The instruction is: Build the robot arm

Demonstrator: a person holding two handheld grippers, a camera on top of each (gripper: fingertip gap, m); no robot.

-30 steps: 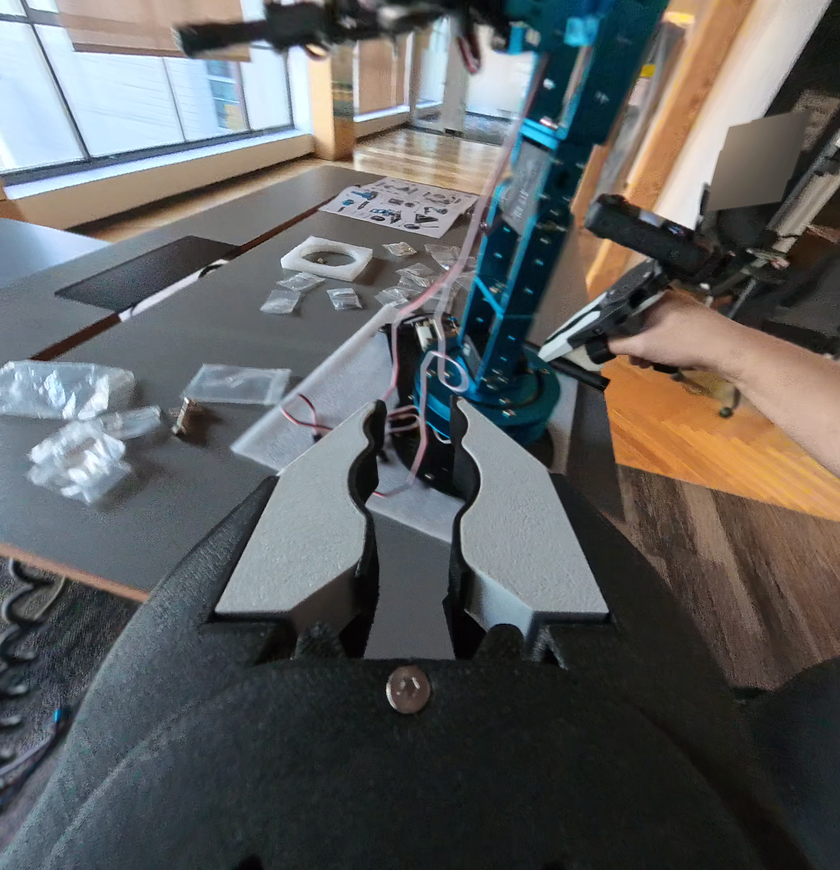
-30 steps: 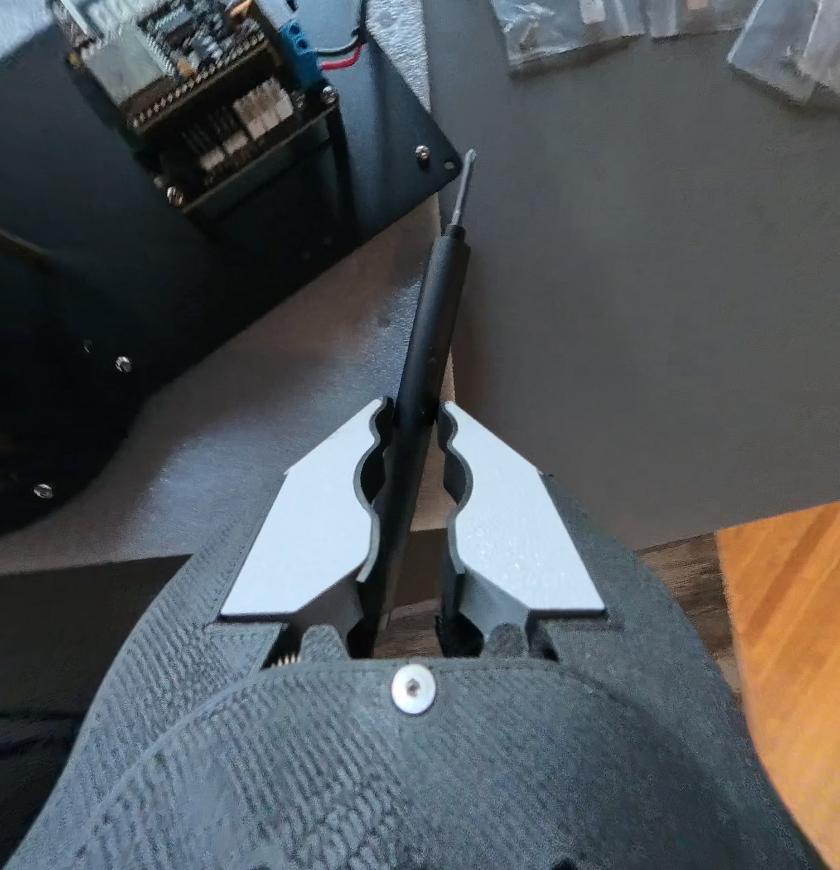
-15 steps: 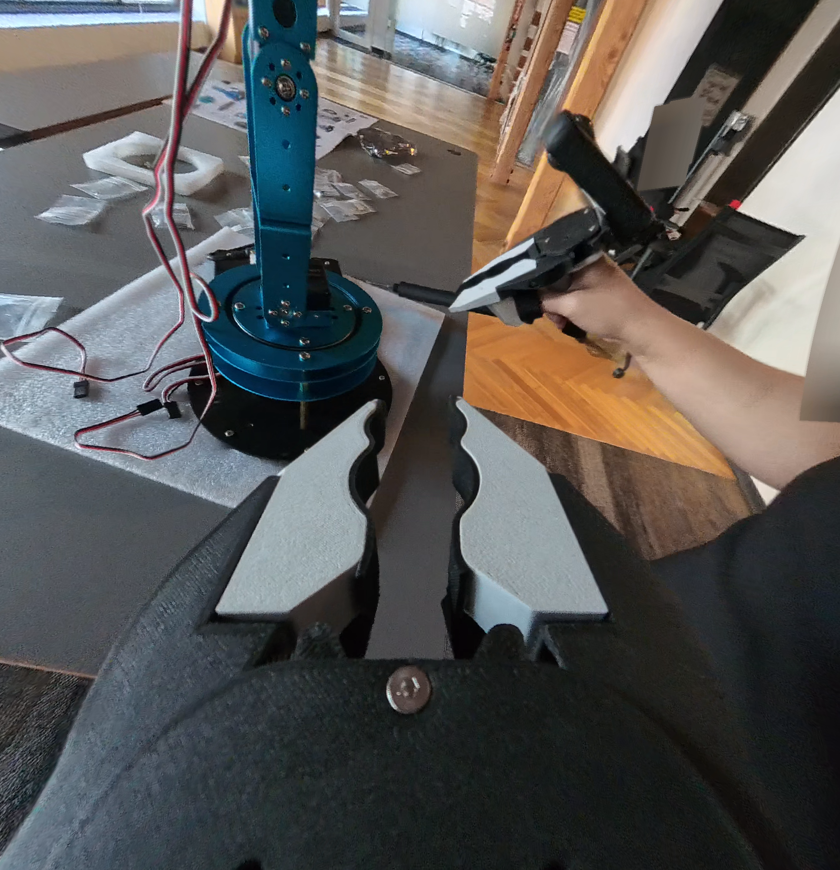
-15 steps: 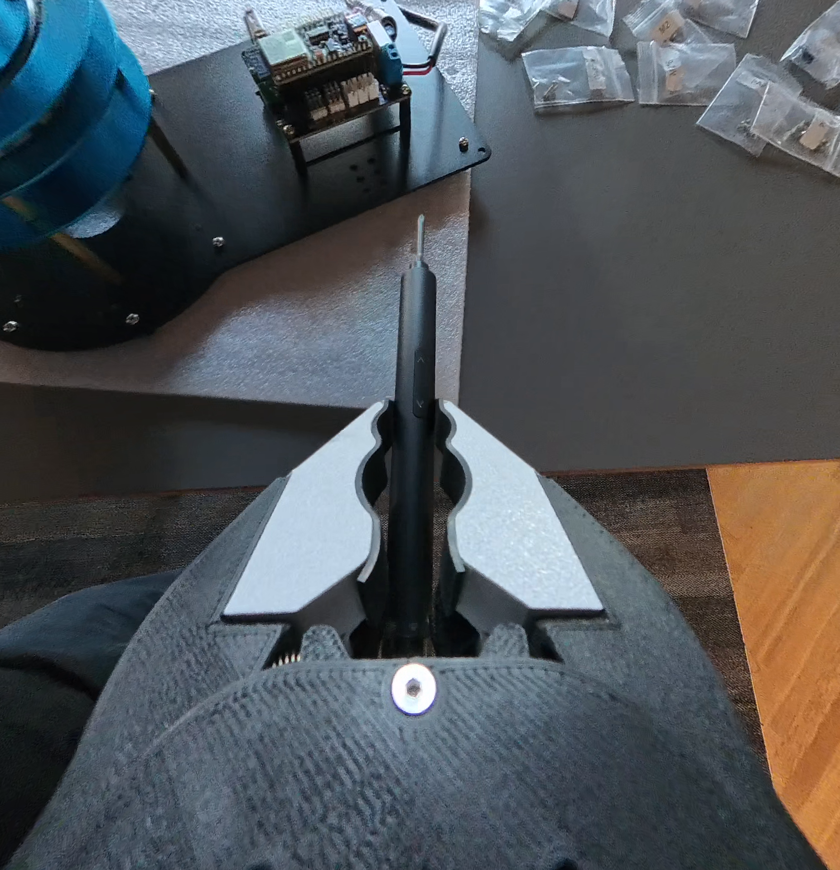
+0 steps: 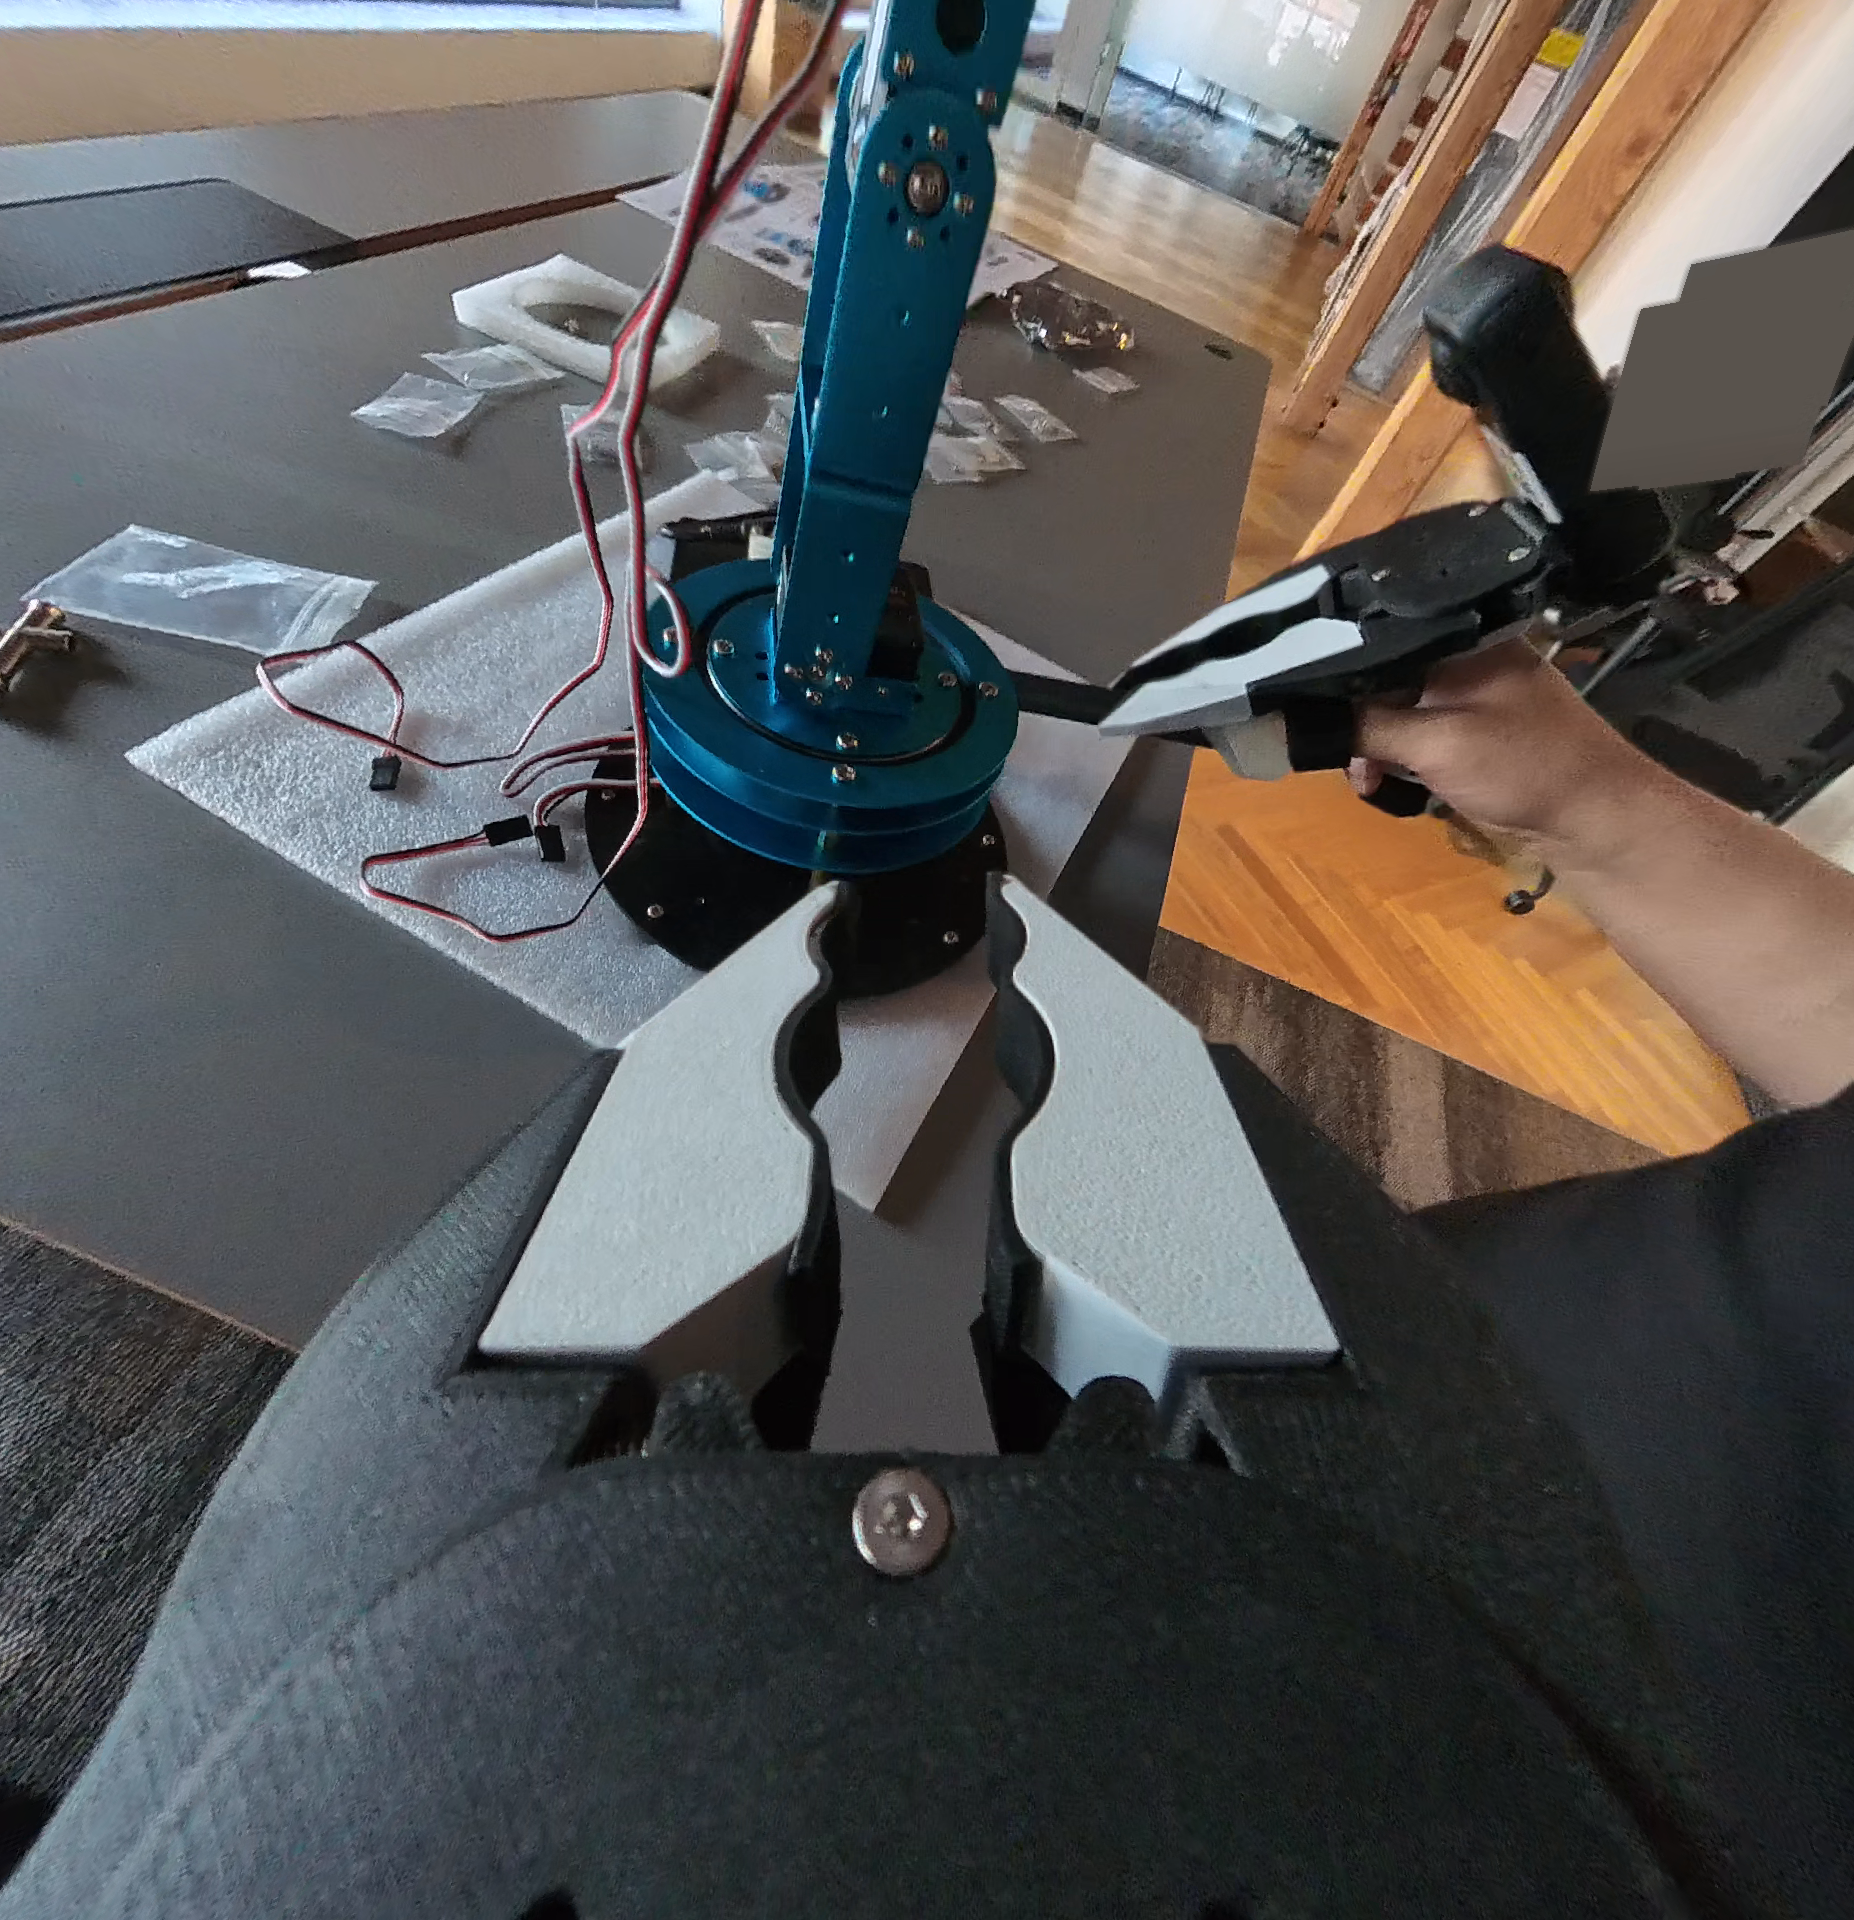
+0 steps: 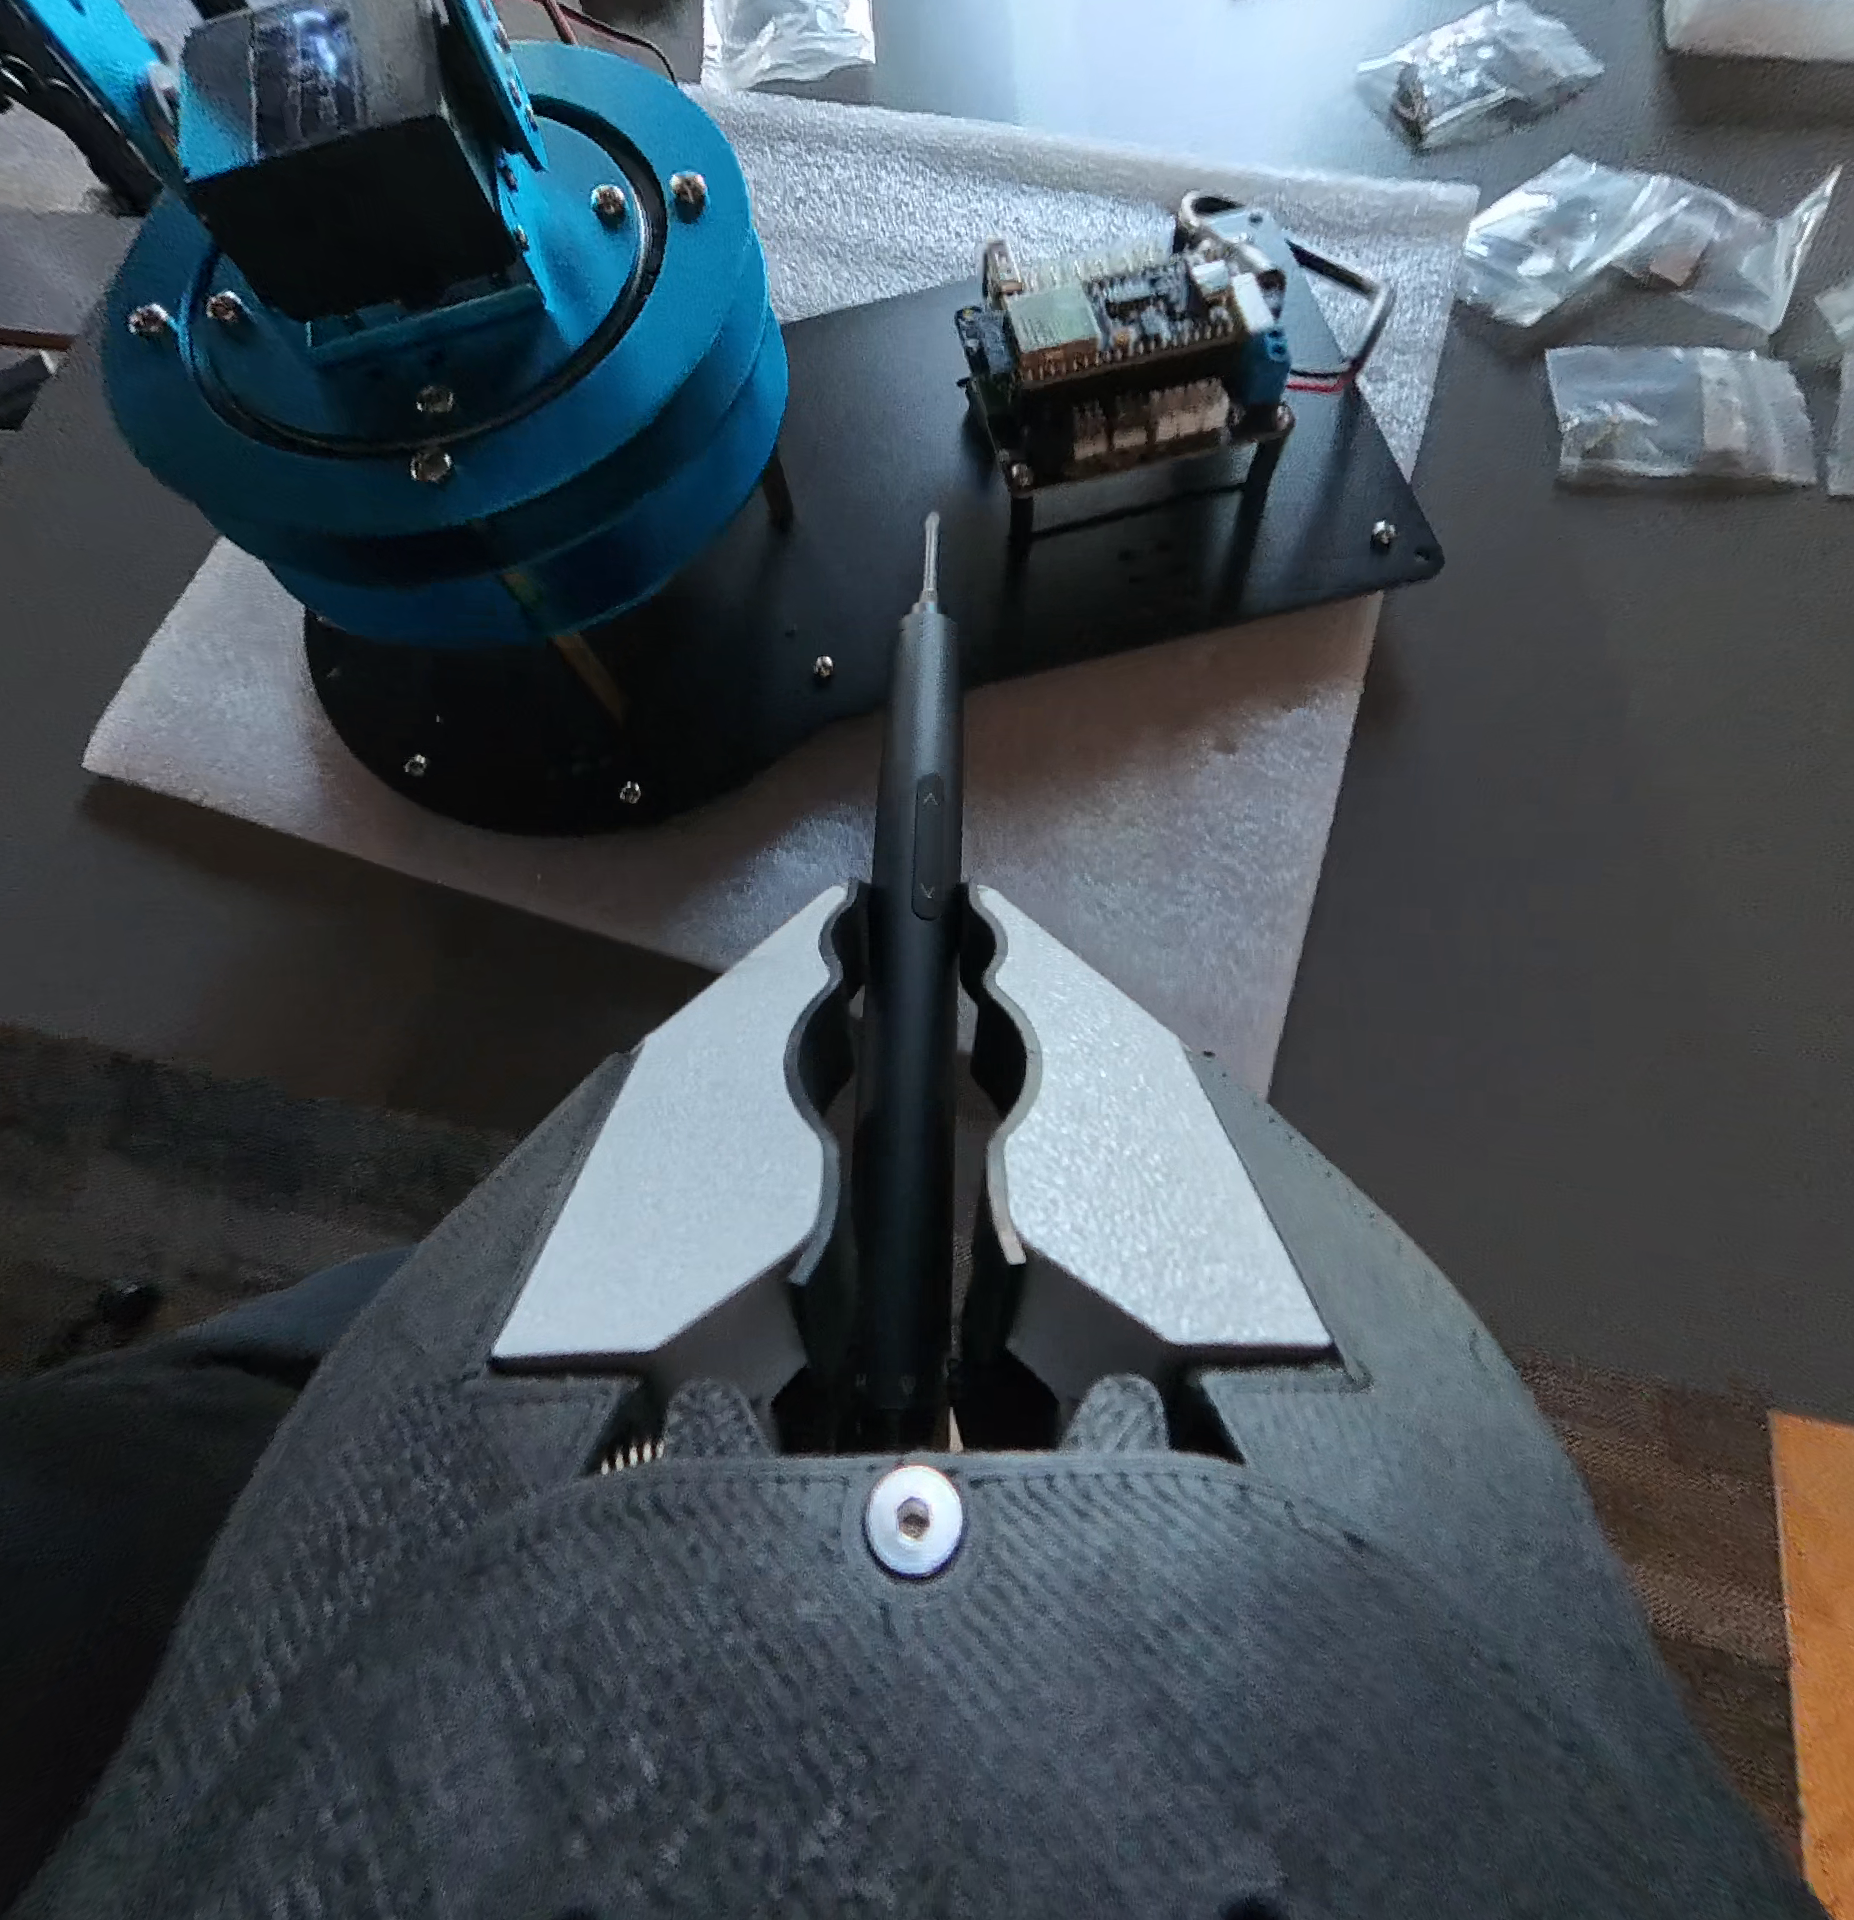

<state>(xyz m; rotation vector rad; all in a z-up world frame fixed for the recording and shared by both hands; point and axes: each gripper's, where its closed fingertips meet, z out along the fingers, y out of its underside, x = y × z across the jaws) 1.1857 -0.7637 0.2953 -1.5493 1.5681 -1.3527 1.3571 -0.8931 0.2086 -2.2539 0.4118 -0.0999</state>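
Note:
A blue robot-arm kit [image 5: 829,717] stands on a black baseplate [image 6: 1110,603] that lies on a white foam sheet [image 6: 1110,810] on the dark table. My right gripper [image 6: 910,914] is shut on a black electric screwdriver [image 6: 915,831]. Its bit points over the baseplate between the blue turntable [image 6: 435,416] and a circuit board [image 6: 1120,343] on standoffs. My left gripper [image 5: 912,904] is open and empty, just in front of the baseplate's round end. In the left wrist view the right gripper [image 5: 1131,707] is beside the turntable.
Red, white and black servo wires [image 5: 466,810] lie loose on the foam. Several small plastic parts bags [image 6: 1629,249] lie on the table beyond the kit. A white foam ring [image 5: 580,312] and a metal part [image 5: 14,655] lie farther off. The table edge [image 5: 1162,831] borders a wooden floor. The gap from one gripper's tips to the other's is roughly 25 cm.
The right gripper has drawn back and risen with the screwdriver, so the whole baseplate shows. The left gripper has swung round the kit and come nearer to its base.

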